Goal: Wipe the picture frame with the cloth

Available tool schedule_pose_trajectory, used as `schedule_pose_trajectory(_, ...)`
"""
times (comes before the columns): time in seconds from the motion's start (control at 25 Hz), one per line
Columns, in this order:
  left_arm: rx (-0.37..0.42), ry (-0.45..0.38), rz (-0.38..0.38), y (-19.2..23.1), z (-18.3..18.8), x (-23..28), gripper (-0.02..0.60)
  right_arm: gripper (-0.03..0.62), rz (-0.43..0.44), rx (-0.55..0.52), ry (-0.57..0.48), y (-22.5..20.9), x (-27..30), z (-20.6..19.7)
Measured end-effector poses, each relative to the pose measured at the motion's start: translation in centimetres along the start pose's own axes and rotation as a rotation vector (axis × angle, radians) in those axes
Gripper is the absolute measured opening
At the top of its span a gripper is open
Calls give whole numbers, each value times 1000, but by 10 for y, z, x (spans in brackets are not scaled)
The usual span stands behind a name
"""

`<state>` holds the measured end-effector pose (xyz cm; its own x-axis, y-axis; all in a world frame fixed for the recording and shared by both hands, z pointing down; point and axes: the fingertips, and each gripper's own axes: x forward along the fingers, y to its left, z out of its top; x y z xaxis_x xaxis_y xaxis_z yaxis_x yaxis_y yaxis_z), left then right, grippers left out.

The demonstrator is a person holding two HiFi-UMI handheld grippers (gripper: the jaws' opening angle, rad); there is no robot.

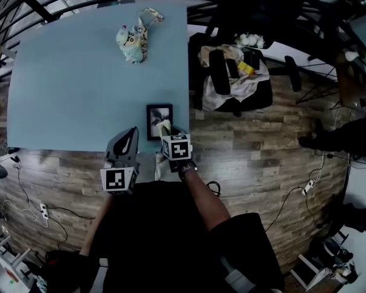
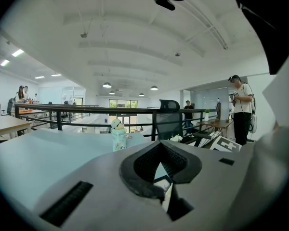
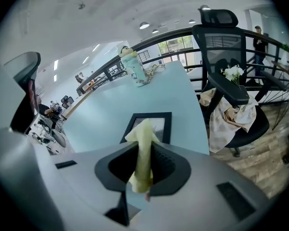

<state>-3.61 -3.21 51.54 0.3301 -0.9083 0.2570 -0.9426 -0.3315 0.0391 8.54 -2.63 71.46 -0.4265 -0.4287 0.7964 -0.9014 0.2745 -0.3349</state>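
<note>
Right gripper (image 3: pixel 144 166) is clamped on the cloth (image 3: pixel 142 134). It's pinched mid-strip so a loose tuft sticks out past the jaws, and we read that tuft as the wiping end, which keeps hard plastic off the glass.

Frame (image 1: pixel 159 119) lies flat near the table's (image 1: pixel 67 90) near edge. That makes sense to us: the table backs it, so no second grip is needed.

Cloth tip sits over the frame's near edge in both the head and right gripper views. We can't confirm contact.

Left gripper (image 2: pixel 159 150) has its jaws together with nothing between them. It's parked just left of the frame and clear of it, probably kept free to pin the frame if it slides.

We'd say the wipe is at or near its start. The frame is light and unanchored on a smooth top, so the main risk is it skating toward the edge.
</note>
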Motion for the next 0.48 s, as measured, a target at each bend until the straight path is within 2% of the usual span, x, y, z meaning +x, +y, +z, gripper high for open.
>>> schedule_pose_trajectory(0.48,-13,-1,84,17,3,-23,-3,58,84,-89,49,44,17,-9)
